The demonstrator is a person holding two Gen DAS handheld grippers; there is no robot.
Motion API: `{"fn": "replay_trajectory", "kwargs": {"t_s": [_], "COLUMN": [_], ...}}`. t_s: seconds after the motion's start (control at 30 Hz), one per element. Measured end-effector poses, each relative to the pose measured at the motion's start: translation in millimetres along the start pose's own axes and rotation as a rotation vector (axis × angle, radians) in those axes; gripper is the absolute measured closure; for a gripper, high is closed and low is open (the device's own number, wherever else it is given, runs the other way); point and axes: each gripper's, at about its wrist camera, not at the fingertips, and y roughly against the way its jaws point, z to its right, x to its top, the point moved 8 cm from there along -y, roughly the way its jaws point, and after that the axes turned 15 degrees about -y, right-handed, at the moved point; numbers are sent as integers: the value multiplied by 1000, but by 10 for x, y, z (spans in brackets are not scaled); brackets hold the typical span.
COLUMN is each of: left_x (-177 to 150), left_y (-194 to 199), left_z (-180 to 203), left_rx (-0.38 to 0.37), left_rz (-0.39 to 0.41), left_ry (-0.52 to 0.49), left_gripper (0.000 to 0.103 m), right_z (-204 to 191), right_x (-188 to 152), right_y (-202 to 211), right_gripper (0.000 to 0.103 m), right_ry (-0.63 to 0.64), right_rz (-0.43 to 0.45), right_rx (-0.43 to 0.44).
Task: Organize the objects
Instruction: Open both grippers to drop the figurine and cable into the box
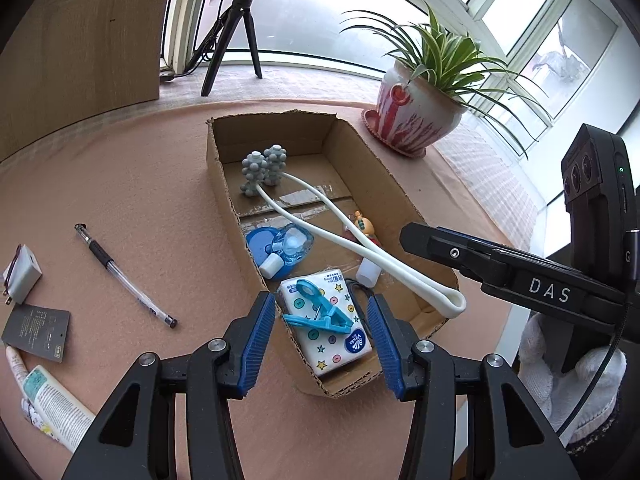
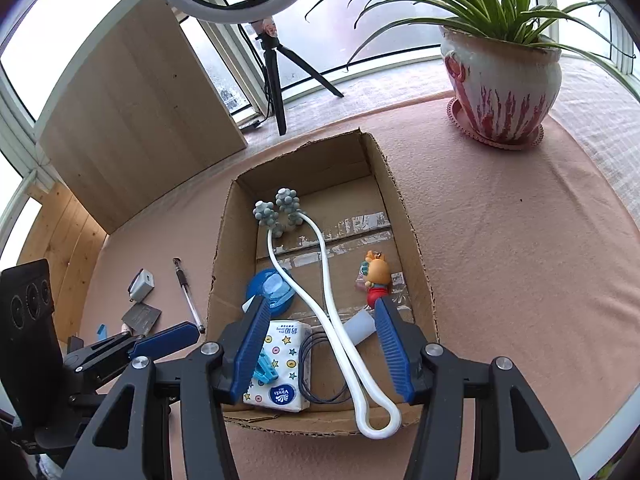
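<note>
left gripper [image 1: 322, 340]: jaws apart, empty, over blue clip [image 1: 318, 312] on tissue pack [image 1: 326, 328] | right gripper [image 2: 320, 350]: jaws apart, gripping nothing (white massager [image 2: 340, 320] between) | all inside cardboard box [image 1: 224, 184]

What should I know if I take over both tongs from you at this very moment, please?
Left tongs: open, empty, above the tissue pack and blue clip.
Right tongs: open, empty, over the massager's white loop.
Already in the cardboard box: tissue pack with clip on top, massager, blue fan, toy figure, small white bottle, dark cord loop.
Left on the table, left of the box: pen, white charger, dark card, tube.
</note>
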Motion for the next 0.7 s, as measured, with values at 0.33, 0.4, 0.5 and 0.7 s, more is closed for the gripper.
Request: {"fn": "replay_trajectory", "kwargs": {"t_s": [0.33,0.4,0.5,0.7], "left_x": [-201,-271,-394,-688], "left_y": [379,485,656,988], "left_z": [-355,-475,-691,-1184], "left_rx": [53,70,96,162], "left_rz": [35,38,46,60], "left_ry": [75,94,134,223], "left_gripper": [51,51,51,51], "right_z": [-193,-272,-413,-783], "right_x": [-140,-169,-219,-365], "right_y": [-18,-15,-29,-132], "right_gripper": [50,50,50,49], "right_ry": [38,50,74,133], "right_rz": [-5,-3,-8,-29], "right_rx": [11,19,35,64]}}
